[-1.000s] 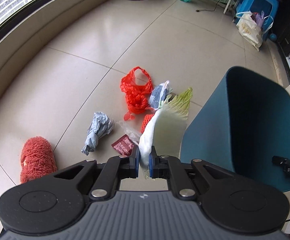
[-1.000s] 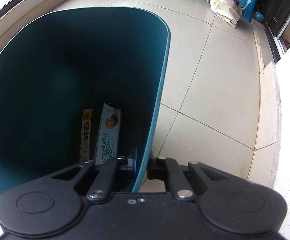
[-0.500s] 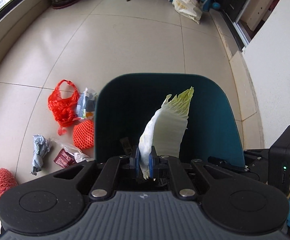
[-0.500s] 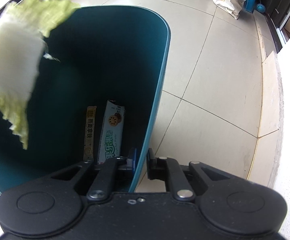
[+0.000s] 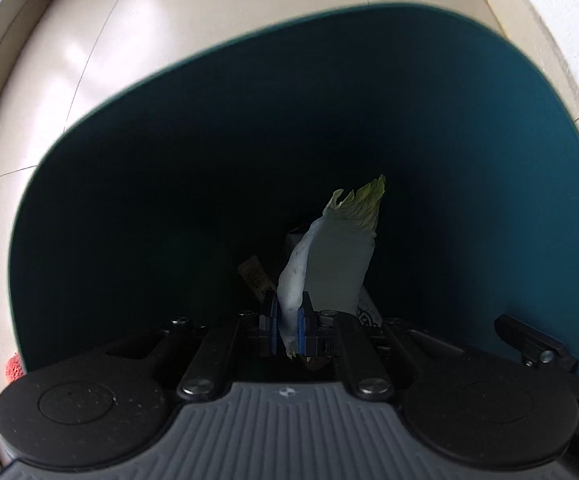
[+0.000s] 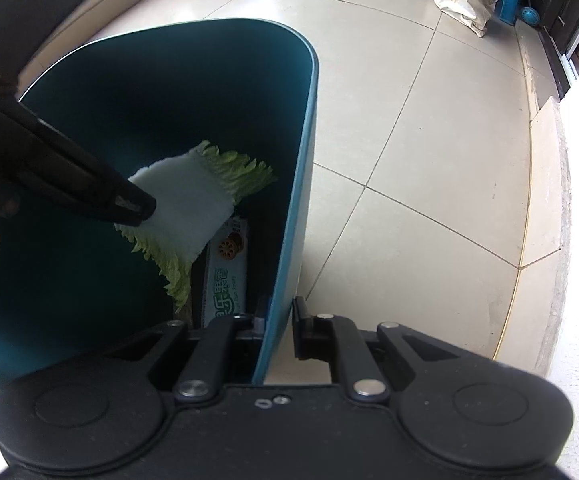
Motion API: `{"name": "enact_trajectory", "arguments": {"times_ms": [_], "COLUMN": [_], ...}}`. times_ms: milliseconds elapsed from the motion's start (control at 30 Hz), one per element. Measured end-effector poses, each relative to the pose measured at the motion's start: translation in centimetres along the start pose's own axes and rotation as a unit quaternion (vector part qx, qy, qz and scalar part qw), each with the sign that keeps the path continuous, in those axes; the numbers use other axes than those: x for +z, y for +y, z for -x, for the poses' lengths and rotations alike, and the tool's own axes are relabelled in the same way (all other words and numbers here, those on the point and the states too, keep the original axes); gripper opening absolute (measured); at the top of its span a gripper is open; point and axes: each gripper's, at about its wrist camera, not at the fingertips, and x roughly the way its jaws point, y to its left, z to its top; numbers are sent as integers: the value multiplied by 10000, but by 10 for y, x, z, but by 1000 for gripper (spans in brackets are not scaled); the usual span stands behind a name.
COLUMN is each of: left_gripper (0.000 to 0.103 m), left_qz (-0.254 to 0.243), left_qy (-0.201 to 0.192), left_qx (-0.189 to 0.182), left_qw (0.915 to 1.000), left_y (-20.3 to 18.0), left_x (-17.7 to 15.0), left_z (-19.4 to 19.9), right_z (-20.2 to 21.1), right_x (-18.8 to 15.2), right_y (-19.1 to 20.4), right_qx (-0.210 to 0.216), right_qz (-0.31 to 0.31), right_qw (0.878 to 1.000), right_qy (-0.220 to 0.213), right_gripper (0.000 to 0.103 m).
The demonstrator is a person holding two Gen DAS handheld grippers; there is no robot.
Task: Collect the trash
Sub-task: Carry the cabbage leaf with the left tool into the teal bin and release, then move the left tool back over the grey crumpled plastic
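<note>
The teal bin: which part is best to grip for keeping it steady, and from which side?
Grip the thin rim wall of the teal bin from above, one finger inside, one outside. The right gripper does so on its near right side, away from the cabbage leaf.

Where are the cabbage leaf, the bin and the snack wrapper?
cabbage leaf [image 6: 185,204]: right wrist view, on its white stalk.
bin [image 6: 307,128]: right wrist view, on its right wall rim.
snack wrapper [image 6: 225,280]: right wrist view, on its printed face.

Each tool [image 5: 287,326] [image 6: 279,322] is matte black with silver screws; the left has blue pads [image 5: 300,326] and a ribbed grey base.
</note>
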Motion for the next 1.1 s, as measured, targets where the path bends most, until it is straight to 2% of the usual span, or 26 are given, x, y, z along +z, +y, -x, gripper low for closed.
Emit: {"name": "enact_trajectory", "arguments": {"times_ms": [167, 367, 500, 767, 933, 1100], "left_gripper": [9, 10, 10, 10, 10, 10], "left_qz": [-235, -128, -8, 160, 228, 256], "left_qy": [335, 399, 393, 92, -319, -755], "left_qx": [249, 118, -159, -527, -761, -792], "left_qw": [9989, 9991, 9991, 9984, 9963, 9937], "left_y": [-10, -7, 5, 18, 38, 47], "left_x": [1, -3, -1, -10, -24, -43], "left_z": [-25, -32, -26, 0, 28, 59], "right_z": [-2, -6, -9, -13, -14, -13], "right_x": [10, 22, 33, 42, 44, 42], "right_y": [-6, -11, -10, -6, -5, -2], "right_qx": [96, 100, 50, -25, -64, -140], "right_qz": [-29, -74, -75, -19, 20, 17], "right_qw": [9999, 9999, 10000, 10000, 10000, 9999], "right_qy": [-21, -34, -28, -15, 1, 16], "right_gripper": [9, 9, 9, 8, 8, 7]}}
